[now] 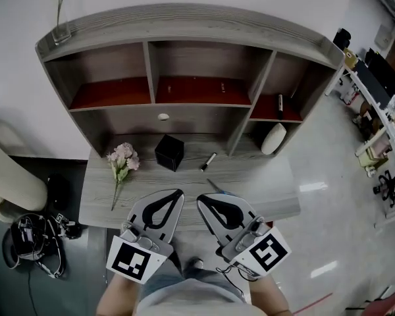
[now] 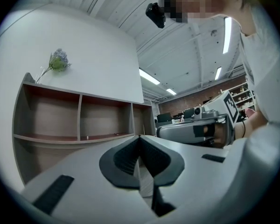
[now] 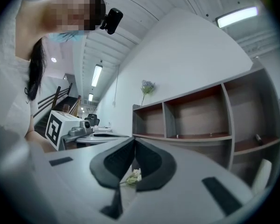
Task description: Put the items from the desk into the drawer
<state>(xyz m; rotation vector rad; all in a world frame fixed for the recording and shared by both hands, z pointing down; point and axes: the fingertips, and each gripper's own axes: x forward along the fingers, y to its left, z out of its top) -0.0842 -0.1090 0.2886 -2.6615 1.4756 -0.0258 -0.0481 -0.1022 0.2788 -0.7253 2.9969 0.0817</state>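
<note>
On the grey desk lie a pink flower sprig, a black cube box and a small dark pen. A thin blue-tipped stick lies by my right gripper. A drawer front with a white knob sits shut under the middle shelf. My left gripper and right gripper hover side by side over the desk's near edge, both shut and holding nothing. In the left gripper view the jaws meet at the tips. In the right gripper view the jaws also meet, with the flower sprig visible under them.
A wooden hutch with open shelves stands at the back of the desk. It carries a glass vase with a stem on top at the left. A white oval object leans in the lower right bay. Cables and gear lie on the floor at the left.
</note>
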